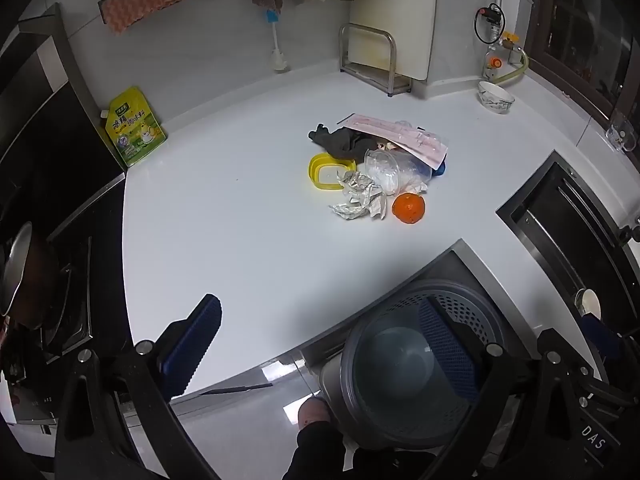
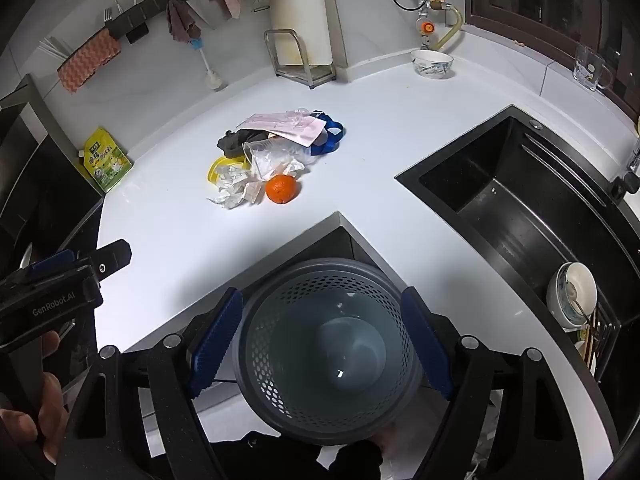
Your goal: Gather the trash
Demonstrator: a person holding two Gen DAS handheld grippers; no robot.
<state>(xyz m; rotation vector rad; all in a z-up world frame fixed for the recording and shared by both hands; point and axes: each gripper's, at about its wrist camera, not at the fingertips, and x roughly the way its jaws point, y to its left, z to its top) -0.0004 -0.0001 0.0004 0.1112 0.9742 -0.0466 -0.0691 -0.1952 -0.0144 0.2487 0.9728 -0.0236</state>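
Both grippers stand wide open and hold nothing. The left gripper [image 1: 320, 344] and the right gripper [image 2: 320, 336] hover over the grey bin [image 2: 328, 352] on the floor. The trash pile [image 2: 276, 152] lies on the counter [image 2: 168, 220] beyond the bin, an orange [image 2: 282, 189] at its near edge. A pink sheet [image 2: 280, 124] partly covers a dark cloth [image 2: 236, 140].

Black grippers [image 2: 320, 340], blue ribbed jaws, seemingly dark trousers.

A glossy white L-shaped countertop [image 2: 168, 240] carries a trash heap at centre frame: an orange tangerine [image 2: 282, 189], crumpled white paper [image 2: 236, 190], a clear plastic cup [image 2: 272, 156], a yellow plastic lid [image 2: 218, 171]. A green-yellow seasoning pouch [image 2: 107, 160] leans far left.
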